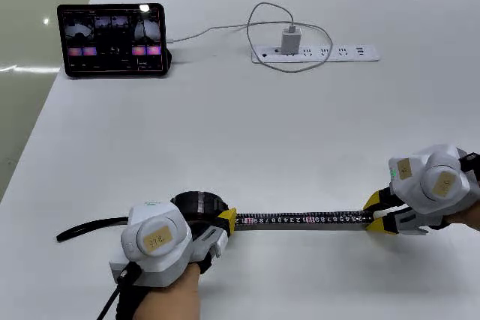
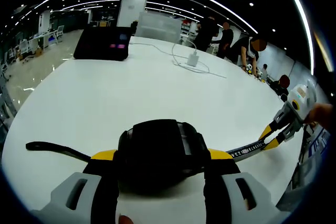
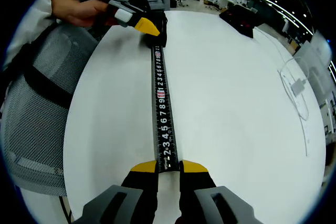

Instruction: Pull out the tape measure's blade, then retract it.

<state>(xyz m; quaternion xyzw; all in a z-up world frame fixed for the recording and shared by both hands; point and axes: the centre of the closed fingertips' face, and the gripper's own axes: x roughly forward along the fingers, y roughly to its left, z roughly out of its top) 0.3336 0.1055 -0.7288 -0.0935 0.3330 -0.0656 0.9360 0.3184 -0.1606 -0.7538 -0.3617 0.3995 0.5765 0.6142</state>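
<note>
A: Left gripper [image 1: 216, 228] nearest, near left on the smooth white table [image 1: 262, 133]?
B: Yes, jaws clamped on the round black tape measure case [image 1: 199, 205].
A: And the blade [image 1: 300, 220]?
B: Out flat, dark with printed numbers, running right. The right gripper [image 1: 376, 213] pinches its end between yellow-tipped jaws. Glossy tablet [image 1: 112, 39] stands far left.

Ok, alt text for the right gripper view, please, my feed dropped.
The right tool pinches the tip of the tape measure's blade, which lies pulled out flat across the white table to its black case, held in the left tool.
</note>
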